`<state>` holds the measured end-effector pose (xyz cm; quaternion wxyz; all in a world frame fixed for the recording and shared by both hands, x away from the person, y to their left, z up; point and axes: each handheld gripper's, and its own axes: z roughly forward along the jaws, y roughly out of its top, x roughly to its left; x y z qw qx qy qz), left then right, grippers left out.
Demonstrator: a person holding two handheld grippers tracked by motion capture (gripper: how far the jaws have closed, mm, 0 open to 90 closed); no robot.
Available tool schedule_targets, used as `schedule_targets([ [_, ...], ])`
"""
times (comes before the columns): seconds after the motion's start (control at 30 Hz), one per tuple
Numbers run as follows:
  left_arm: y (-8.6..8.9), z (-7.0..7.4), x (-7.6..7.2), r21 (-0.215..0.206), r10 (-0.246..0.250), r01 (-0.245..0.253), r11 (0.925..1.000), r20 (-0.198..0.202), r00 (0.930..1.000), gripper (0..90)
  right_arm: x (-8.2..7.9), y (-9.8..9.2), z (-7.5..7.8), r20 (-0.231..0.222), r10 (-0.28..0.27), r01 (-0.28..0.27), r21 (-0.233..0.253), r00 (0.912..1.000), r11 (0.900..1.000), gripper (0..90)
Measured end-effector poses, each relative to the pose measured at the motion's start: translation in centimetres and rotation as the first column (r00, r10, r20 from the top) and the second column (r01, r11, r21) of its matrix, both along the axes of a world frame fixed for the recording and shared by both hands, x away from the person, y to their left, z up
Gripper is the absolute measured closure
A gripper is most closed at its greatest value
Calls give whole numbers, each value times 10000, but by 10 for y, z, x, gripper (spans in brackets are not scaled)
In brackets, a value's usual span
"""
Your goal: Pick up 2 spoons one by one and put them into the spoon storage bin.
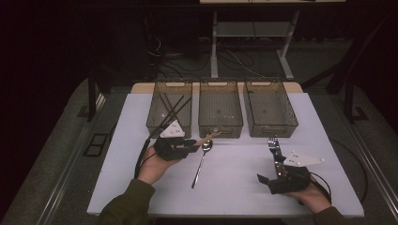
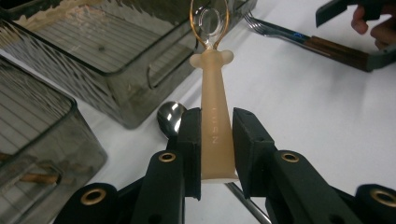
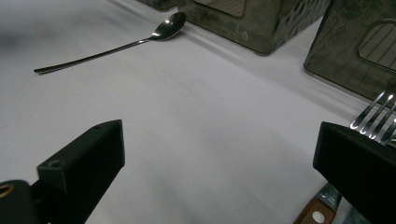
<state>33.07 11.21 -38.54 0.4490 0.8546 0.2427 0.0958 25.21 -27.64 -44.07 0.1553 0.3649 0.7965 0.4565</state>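
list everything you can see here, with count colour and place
bins: 3, smoky clear, in a row at the far side of the table
table: 1, white
chopsticks: a few, dark, in the left bin
small spoon: 1, beige handle with a clear bowl, held in the left tool
long spoon: 1, silver, mid table
forks: silver, wooden handles, number unclear, by the right tool
left tool: black, shut on the small spoon
right tool: black, open beside the forks
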Motion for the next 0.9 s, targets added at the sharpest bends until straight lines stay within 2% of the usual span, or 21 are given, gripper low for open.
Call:
schedule_targets([
  [0.1, -2, 2, 5, -177, 29, -29, 9998, -13, 10000, 736, 1, 0, -1, -59, 45, -45, -26, 10000, 10000, 19],
  [0.4, -15, 10, 24, -323, -1, 7, 9995, 172, 9999, 736, 1, 2, 0, -69, 85, -84, 81, 9999, 9999, 19],
  [0.47, -20, 12, 29, -193, 15, -11, 9998, 219, 9998, 737, -1, 3, 1, -132, 85, -83, 169, 9999, 9998, 19],
  [0.5, -22, 13, 32, -175, 70, -65, 9998, 303, 9995, 736, 0, 2, 0, 93, 188, -188, 31, 9998, 9998, 19],
  [0.53, -24, 14, 34, -235, 106, -99, 9997, 302, 9995, 736, -2, 2, 0, -43, 207, -207, -16, 9998, 9998, 19],
  [0.7, -34, 15, 49, -162, 310, -303, 9994, 449, 9985, 737, -1, -1, 1, 39, 40, -41, 177, 10000, 9998, 19],
  [0.9, -43, 14, 68, 124, 496, -504, 9987, 527, 9974, 737, -1, 1, 0, -15, 103, -103, 95, 9999, 9999, 19],
])
